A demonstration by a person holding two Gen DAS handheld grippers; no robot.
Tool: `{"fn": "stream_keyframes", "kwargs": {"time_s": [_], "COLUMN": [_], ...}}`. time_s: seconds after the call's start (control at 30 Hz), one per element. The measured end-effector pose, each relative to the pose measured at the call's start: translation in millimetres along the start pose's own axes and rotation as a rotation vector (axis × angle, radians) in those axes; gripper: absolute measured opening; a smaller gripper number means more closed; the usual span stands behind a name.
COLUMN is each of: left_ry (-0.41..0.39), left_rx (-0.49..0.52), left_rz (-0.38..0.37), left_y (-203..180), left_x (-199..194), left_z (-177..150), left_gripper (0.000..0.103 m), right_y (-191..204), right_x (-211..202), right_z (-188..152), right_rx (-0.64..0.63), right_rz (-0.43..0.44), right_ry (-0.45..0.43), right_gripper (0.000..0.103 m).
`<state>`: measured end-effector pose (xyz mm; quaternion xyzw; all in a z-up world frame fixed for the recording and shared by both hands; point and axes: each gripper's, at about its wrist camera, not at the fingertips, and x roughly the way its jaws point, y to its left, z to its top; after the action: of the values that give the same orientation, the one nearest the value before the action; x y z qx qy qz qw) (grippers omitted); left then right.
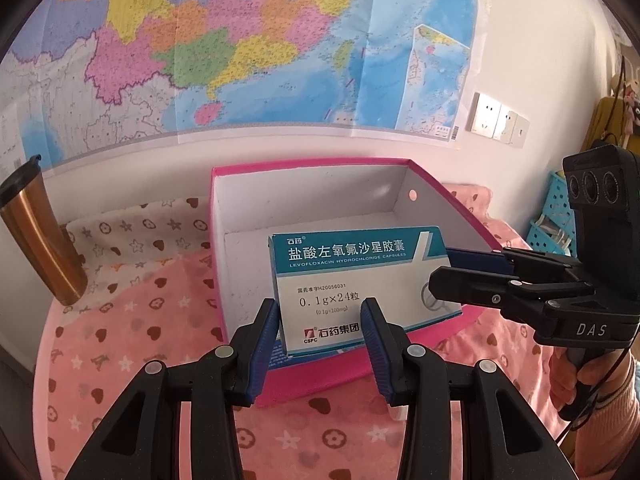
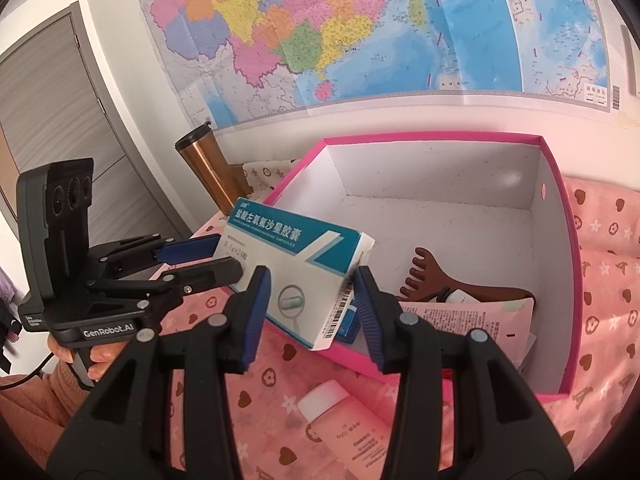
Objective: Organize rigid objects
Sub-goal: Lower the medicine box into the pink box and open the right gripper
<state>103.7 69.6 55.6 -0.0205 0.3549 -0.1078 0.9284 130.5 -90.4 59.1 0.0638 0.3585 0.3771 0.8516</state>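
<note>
A white and teal medicine box (image 1: 352, 276) hangs in the air over the front part of an open pink storage box (image 1: 312, 384). My left gripper (image 1: 320, 344) is shut on its lower left end. My right gripper (image 1: 444, 268) reaches in from the right and is shut on the other end. In the right wrist view the medicine box (image 2: 288, 264) sits between my right gripper's (image 2: 310, 316) blue pads, and the left gripper (image 2: 228, 258) clamps its far left end. The pink storage box (image 2: 560, 240) has white inner walls.
A brown wooden comb (image 2: 432, 276), a printed leaflet (image 2: 460, 320) and a small blue carton (image 2: 346, 326) lie inside the pink box. A pink bottle (image 2: 340, 420) lies on the heart-print cloth. A copper tumbler (image 1: 44, 236) stands at the left, a blue basket (image 1: 552, 216) at the right.
</note>
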Motion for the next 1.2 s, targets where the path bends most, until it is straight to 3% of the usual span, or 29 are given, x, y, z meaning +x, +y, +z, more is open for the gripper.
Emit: {"fn": "stream_keyframes", "kwargs": {"time_s": [1.2], "left_ry": [0.062], "left_rx": [-0.04], "left_rz": [0.013], "left_y": [12], "left_x": [24], "left_z": [-2], "left_gripper": [0.042], "right_y": [-7], "right_x": [31], "right_z": [2], "right_rx": [0.026], "right_rz": [-0.017], "right_ry": [0.065], "right_gripper": [0.046]}}
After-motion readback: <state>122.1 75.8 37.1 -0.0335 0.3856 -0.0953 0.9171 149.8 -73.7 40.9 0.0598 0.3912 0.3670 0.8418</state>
